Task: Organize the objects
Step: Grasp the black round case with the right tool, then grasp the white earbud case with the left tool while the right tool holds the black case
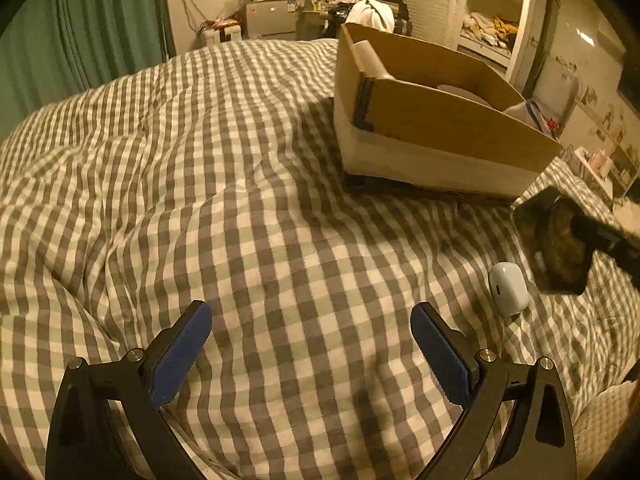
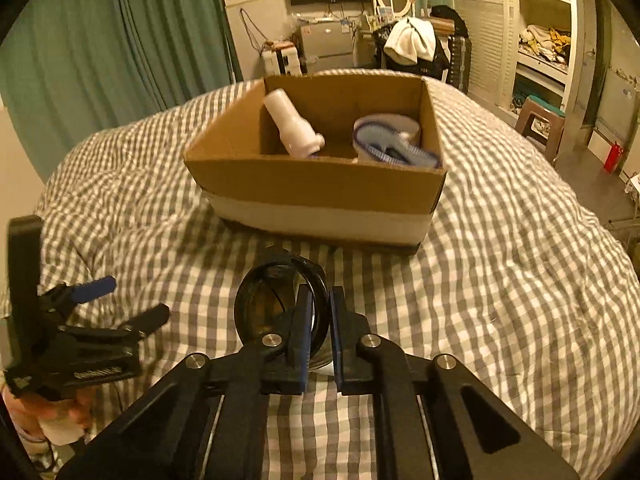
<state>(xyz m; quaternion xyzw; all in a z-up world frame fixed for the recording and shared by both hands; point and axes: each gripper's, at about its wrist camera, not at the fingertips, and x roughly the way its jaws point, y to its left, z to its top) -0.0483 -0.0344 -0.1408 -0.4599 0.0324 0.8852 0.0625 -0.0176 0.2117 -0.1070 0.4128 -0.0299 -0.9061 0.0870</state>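
Note:
A cardboard box (image 2: 316, 184) stands on the checked bed cover; it also shows in the left wrist view (image 1: 436, 120). Inside lie a white bottle (image 2: 294, 124) and a white and blue brush (image 2: 394, 140). My right gripper (image 2: 320, 316) is shut on the rim of a dark glass jar (image 2: 276, 300), held above the bed in front of the box. The jar (image 1: 556, 240) shows at the right edge of the left wrist view. My left gripper (image 1: 310, 328) is open and empty, low over the bed. A small white earbud case (image 1: 508, 286) lies on the cover to its right.
The grey and white checked cover (image 1: 200, 184) is rumpled, with a raised fold at the left. Green curtains (image 2: 100, 48) hang at the left. A dresser, a chair with clothes and open shelves (image 2: 540, 40) stand beyond the bed.

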